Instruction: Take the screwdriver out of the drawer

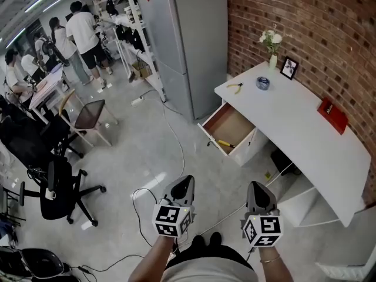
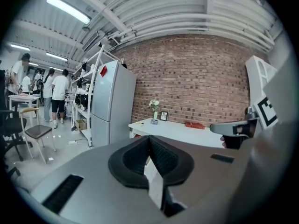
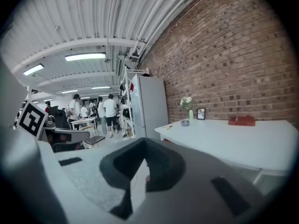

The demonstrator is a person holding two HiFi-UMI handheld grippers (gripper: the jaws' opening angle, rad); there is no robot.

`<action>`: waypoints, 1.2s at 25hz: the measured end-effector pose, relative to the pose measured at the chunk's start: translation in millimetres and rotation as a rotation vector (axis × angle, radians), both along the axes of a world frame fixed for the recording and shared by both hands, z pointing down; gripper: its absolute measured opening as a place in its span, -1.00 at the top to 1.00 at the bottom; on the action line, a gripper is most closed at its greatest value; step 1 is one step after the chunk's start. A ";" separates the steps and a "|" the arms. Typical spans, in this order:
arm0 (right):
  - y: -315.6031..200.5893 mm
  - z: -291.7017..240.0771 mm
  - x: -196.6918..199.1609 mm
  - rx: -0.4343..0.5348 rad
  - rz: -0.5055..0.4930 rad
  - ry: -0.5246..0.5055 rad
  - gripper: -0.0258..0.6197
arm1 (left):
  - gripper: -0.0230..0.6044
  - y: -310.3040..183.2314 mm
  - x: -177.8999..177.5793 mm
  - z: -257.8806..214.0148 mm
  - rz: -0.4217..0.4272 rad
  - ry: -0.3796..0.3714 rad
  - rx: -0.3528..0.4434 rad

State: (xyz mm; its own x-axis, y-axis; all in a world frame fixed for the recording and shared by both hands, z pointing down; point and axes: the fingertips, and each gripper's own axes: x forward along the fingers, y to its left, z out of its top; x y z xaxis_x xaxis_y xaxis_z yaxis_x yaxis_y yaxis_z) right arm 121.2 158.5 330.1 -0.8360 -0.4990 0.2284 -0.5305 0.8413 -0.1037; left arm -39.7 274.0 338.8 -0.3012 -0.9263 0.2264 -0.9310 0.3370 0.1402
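Note:
An open drawer (image 1: 234, 122) juts from the white desk (image 1: 305, 131) in the head view. A yellow-handled screwdriver (image 1: 225, 144) lies near its front edge. Both grippers are held low at the bottom of that view, well short of the drawer, over the grey floor. My left gripper (image 1: 184, 183) (image 2: 149, 139) is shut with nothing between its pads. To its right, my right gripper (image 1: 259, 188) (image 3: 145, 141) also has its pads together and holds nothing. The gripper views show the desk (image 2: 177, 132) (image 3: 233, 139) ahead, but the drawer's inside is hidden there.
On the desk are pliers (image 1: 235, 87), a blue tape roll (image 1: 263, 83), a flower vase (image 1: 272, 43), a photo frame (image 1: 288, 68) and a red book (image 1: 333, 115). A grey fridge (image 1: 188, 40) stands left of it. Cables (image 1: 176, 140), office chairs (image 1: 59, 187) and people occupy the left.

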 end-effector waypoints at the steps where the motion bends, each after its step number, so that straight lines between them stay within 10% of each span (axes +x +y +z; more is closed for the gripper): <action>1: -3.2 -1.5 0.8 0.003 0.005 -0.005 0.92 | 0.95 -2.9 0.2 -1.2 0.001 -0.002 0.004; 30: -93.7 -3.7 -36.0 -0.005 0.082 -0.050 0.92 | 0.38 -105.2 -41.1 5.9 0.091 -0.064 -0.026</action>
